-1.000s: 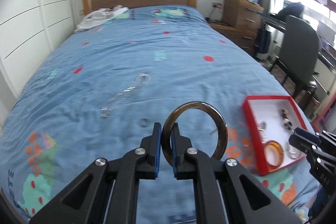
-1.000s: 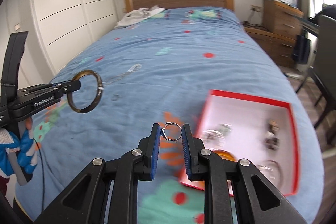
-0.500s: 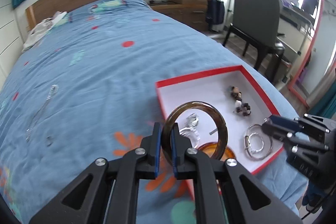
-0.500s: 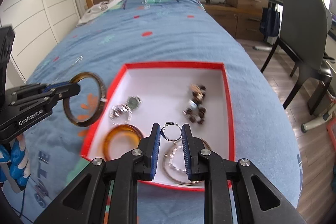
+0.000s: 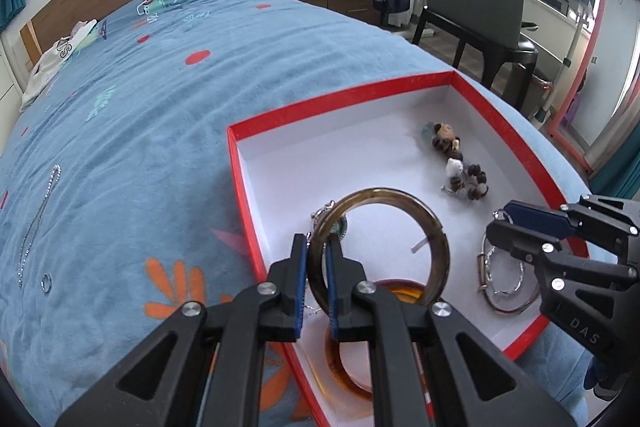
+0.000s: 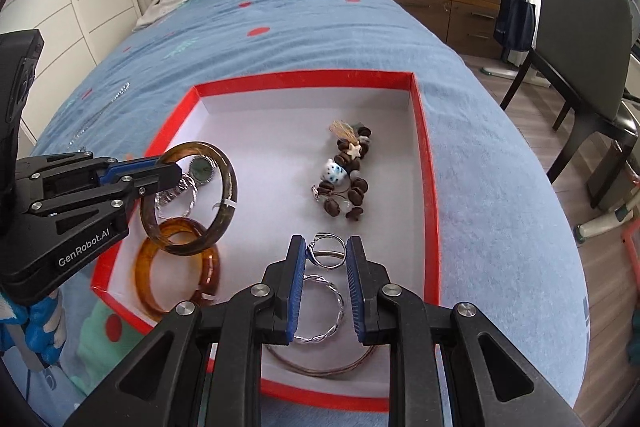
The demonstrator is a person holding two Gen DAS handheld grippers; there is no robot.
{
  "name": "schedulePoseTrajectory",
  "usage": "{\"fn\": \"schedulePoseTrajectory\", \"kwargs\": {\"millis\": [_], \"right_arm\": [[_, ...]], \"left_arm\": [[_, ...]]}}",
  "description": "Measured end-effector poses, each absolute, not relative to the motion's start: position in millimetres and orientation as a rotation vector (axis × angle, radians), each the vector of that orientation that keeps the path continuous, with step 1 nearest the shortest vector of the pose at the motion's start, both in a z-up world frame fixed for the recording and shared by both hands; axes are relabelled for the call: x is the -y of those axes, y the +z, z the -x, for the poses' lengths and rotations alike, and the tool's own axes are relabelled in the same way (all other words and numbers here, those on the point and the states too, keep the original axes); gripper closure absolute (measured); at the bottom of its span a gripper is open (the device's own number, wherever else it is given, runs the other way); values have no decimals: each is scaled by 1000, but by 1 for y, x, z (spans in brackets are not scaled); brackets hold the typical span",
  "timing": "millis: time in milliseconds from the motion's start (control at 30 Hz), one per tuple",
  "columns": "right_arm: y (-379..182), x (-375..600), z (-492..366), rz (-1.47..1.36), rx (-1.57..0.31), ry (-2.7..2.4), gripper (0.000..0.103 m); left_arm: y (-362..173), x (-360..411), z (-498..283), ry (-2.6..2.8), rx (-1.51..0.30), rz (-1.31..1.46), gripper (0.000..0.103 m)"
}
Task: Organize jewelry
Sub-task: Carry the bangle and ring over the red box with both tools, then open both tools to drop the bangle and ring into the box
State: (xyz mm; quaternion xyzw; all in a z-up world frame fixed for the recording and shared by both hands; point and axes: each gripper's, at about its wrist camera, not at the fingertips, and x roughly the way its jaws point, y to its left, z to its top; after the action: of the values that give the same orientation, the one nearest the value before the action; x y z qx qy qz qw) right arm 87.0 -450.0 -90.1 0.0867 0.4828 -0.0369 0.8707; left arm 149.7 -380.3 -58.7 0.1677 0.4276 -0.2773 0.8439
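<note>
On the left, the left gripper (image 6: 168, 173) has its blue-padded jaws nearly closed on the rim of a dark brown translucent bangle (image 6: 224, 195), which stands upright and sticks out past the fingertips, hanging over the near-left corner of the shallow red box with a white floor (image 6: 424, 163). Directly under it an amber resin bangle (image 6: 148, 279) lies flat against the box's left wall, with a small silver piece with a green stone (image 6: 200, 169) just behind.

In the middle of the box floor lies a brown beaded bracelet with a white charm (image 6: 348, 183), well apart from both grippers; the far half of the floor is bare.

To the right, the right gripper (image 6: 326, 253) holds a small silver ring (image 6: 329, 251) pinched between its pads at the very tips, jaws narrowly parted. Below it a twisted silver bangle (image 6: 340, 301) and a thin dark wire bangle (image 6: 320, 371) lie near the front wall. The box sits on a blue patterned bedspread (image 6: 280, 39), close to the bed's right edge.
</note>
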Motion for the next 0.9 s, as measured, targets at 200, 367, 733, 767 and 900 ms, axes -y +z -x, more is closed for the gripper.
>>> {"fn": "schedulePoseTrajectory", "kwargs": {"millis": [200,367,733,767,900], "right_arm": [[-92,448,-90,-151,-1023,-75,82],[-91,447,-91,-143,-1031,-78,82],[-84,448,-81,-167,-1036,-98,81],[-82,447,-80,-168,-1032,-101,81],[-69,444,-73,-171,-1013,-108,81]], "left_arm": [[-67,379,-153,-574,-921,-348,94],[-66,376,-154,-577,-938,-323,94],[-46,366,-139,-617,-915,-297,89],[-42,364,-137,-618,-908,-297,89],[-28,353,-126,-617,-887,-284,85]]}}
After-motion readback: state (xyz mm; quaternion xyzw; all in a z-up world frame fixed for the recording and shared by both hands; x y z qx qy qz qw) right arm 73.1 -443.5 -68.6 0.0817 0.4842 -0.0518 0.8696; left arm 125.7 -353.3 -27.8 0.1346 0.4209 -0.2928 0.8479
